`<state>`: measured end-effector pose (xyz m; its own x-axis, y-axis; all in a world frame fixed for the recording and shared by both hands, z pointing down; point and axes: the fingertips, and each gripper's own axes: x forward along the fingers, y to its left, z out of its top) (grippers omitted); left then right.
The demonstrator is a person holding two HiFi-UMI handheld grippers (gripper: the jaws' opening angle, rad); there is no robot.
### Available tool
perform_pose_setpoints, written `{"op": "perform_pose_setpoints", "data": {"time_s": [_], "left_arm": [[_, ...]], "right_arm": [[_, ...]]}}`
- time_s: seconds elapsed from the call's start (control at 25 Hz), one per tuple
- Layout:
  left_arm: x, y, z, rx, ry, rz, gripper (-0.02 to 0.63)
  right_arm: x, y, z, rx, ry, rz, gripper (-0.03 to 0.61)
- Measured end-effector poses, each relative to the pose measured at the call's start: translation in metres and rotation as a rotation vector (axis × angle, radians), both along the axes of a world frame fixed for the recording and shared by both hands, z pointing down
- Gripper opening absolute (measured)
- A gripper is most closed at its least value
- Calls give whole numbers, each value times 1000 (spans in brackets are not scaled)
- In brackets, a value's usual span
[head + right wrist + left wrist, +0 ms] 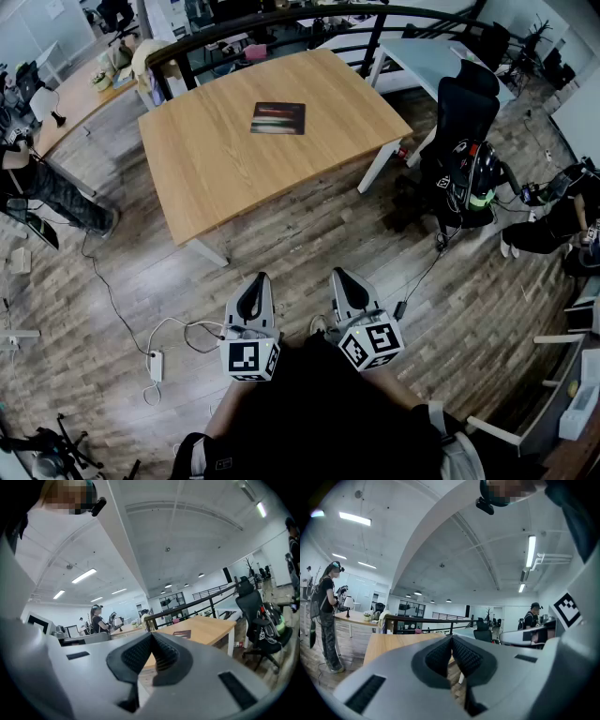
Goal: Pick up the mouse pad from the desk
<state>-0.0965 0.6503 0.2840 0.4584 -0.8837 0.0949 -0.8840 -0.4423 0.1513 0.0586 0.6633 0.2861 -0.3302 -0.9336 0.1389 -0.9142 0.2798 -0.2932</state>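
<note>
Wooden desk [216,164], mouse pad [277,118], clearest overhead; left tool [260,281], right tool [339,277] closed, empty

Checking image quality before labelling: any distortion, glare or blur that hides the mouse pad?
Head view: strong fisheye bend, but the dark rectangular mouse pad on the light wooden desk is sharp and evenly lit. Right gripper view: pad small, foreshortened. Left gripper view: pad not discernible, ceiling strip lights bright.

Black office chair [467,111] on plank floor [309,234] at right; white power strip [156,366] with cable [187,322] lower left; dark railing [281,17] beyond.
</note>
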Motion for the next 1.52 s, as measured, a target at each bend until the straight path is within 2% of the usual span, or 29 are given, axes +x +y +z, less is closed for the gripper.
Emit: {"op": "perform_pose_setpoints", "data": {"time_s": [0.32,0.88,1.0,1.52], "left_arm": [[8,3,-2,5,6,6,23],[-12,4,2,-2,17,20,23],[-22,4,4,-2,5,33,23],[-94,7,21,-37,38,55,23]], "right_arm": [[5,3,0,2,6,-4,29],[-12,1,-1,3,-7,18,31],[-24,0,-1,-4,-8,20,31],[-96,7,10,-15,6,50,31]]}}
